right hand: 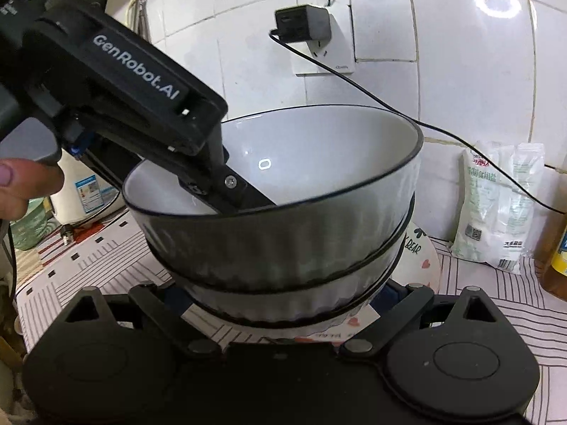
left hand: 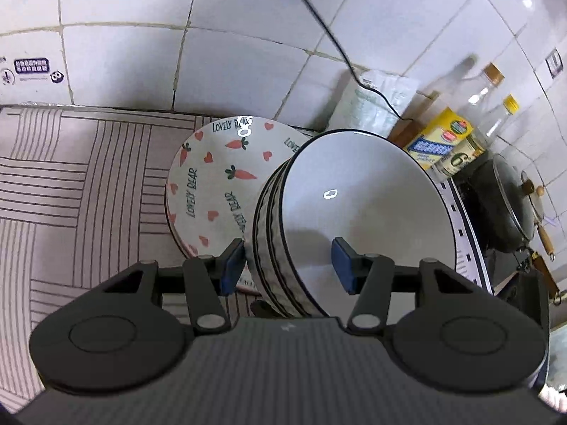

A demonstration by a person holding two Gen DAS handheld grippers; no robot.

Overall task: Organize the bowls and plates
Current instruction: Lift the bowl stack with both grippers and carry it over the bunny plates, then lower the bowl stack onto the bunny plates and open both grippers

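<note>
Left wrist view is showing the left tongs [left hand: 287, 261] spread wide, straddling the rim of the stacked bowls [left hand: 354, 205] sitting on the carrot plate [left hand: 212, 180] on the desk [left hand: 71, 184]; right tongs [right hand: 283, 304] are flanking the lowest bowl, grip unclear.

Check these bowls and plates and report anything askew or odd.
The stack of ribbed bowls sits partly on the carrot-print plate, overlapping its edge rather than flat on the mat. The left gripper straddles the stack's rim, one finger inside. No chips or spills visible.
</note>
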